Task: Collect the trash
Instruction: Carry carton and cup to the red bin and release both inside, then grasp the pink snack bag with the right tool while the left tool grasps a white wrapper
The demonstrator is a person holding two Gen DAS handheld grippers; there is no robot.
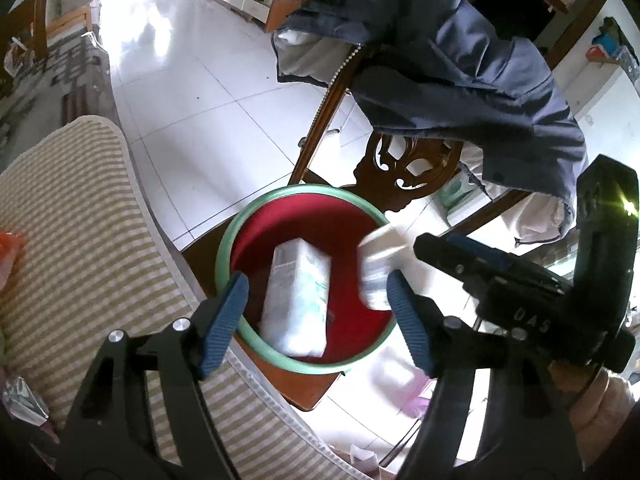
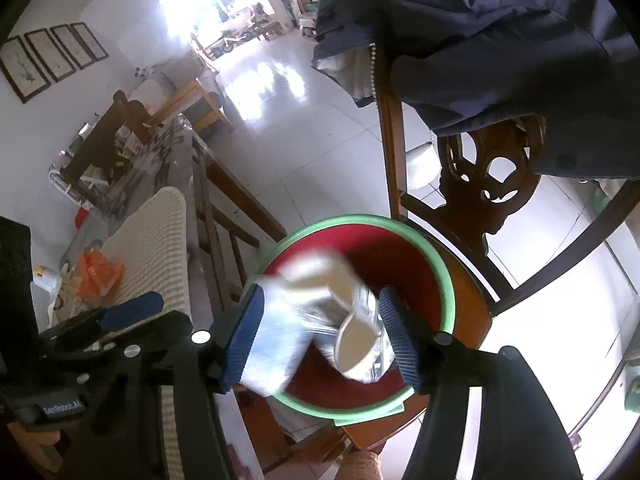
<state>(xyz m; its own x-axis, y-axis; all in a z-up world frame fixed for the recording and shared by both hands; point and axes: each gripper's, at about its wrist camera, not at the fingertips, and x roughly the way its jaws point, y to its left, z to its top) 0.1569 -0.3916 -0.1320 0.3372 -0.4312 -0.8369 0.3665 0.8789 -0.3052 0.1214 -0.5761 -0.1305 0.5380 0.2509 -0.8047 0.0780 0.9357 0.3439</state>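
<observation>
A red bin with a green rim stands on a wooden chair seat. A white packet lies inside it. My left gripper is open and empty just above the bin's near rim. My right gripper is open over the bin, and it shows at the right in the left wrist view. A blurred white carton is between its fingers, apparently dropping into the bin, beside a blurred white-blue packet.
The bin's wooden chair has a dark blue jacket over its carved back. A table with a striped cloth is at the left, with an orange bag and foil scraps on it. White tiled floor lies beyond.
</observation>
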